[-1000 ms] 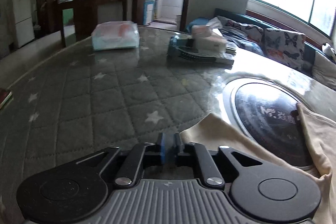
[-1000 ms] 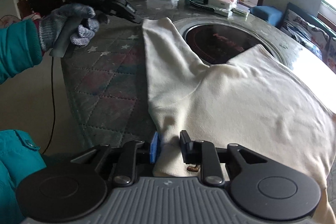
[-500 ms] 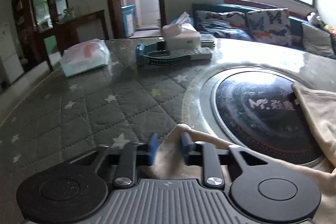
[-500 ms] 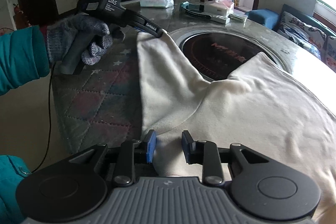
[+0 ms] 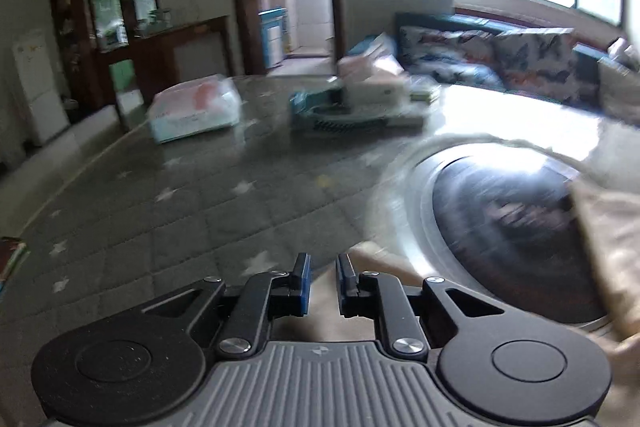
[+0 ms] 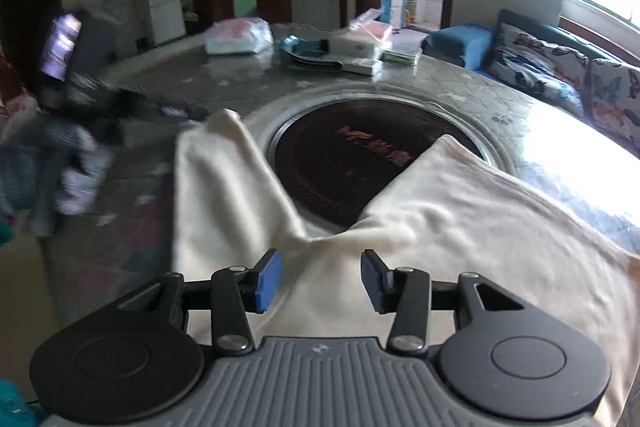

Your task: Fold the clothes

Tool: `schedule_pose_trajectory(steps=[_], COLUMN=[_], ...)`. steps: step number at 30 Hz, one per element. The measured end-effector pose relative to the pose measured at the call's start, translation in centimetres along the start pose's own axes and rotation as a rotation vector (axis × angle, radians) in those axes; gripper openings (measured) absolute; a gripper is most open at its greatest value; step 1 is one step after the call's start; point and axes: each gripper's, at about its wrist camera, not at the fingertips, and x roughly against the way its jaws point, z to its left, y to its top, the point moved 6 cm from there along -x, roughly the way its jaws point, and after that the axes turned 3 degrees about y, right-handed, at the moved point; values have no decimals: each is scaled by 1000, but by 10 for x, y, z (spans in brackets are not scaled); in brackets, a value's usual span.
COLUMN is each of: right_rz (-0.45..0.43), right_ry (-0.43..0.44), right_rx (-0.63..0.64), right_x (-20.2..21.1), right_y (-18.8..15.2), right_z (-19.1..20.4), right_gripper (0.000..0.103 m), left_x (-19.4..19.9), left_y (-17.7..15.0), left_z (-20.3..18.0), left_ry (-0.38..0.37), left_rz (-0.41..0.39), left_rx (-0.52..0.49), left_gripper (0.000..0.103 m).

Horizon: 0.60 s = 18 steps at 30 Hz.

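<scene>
A cream garment (image 6: 480, 235) lies spread on the round table, with one sleeve (image 6: 216, 179) stretched out to the left of the hotplate. My right gripper (image 6: 320, 259) hovers low over the garment where sleeve and body meet. Its jaws are opening, and the blue pads (image 6: 267, 279) stand well apart and clear of the cloth beneath. My left gripper (image 5: 323, 261) has narrow jaws with the sleeve's end (image 5: 372, 255) pinched between them. In the right wrist view a gloved hand (image 6: 76, 167) holds that gripper, blurred, at the sleeve's far tip.
A round black hotplate (image 6: 352, 163) is set into the middle of the table, partly under the garment. The table's quilted star cover (image 5: 180, 219) stretches left. A tissue pack (image 5: 196, 107) and a stack of boxes (image 5: 360, 103) sit at the far side. A sofa (image 5: 520, 63) stands behind.
My right gripper's jaws have spread wide, letting go of the garment's edge, and it has slid further over the cloth. The left gripper has shifted sideways with the sleeve; its view is blurred.
</scene>
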Motion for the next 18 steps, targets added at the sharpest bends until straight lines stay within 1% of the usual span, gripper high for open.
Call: schedule_pose_trajectory(steps=[2,4,6,7,12,13,14,18], right_rz=[10,23,27,24,13,16,17,11], right_ry=[-6,14,22,19,19,24,29,38], right_rx=[0,4,26,45,103,103,102,94], right_x=[-10,-16,-19,-18,-11,-10,-9,2], right_y=[1,-2,-4,-5,-11,-11,-12,-15], right_z=[-1,5,12,16,29,30,31,34], right_gripper=[46,46,53,54,53,53,53,53], left_x=[6,9,11,11,10,9,5,-9], left_y=[8,13,16,16,9,7,5,-5], left_z=[-15,-35,-57,-69,-133,-145,-153,-173], left_ry=[-65,-145,-227,-261,-422,-441,-444,-437], left_rz=[-5,12,35,44,89,98,105,129], left_rx=[-12,-28,-50,-64,-183,-210,-234,-315], left_gripper=[16,16,16,16,16,16,16,16])
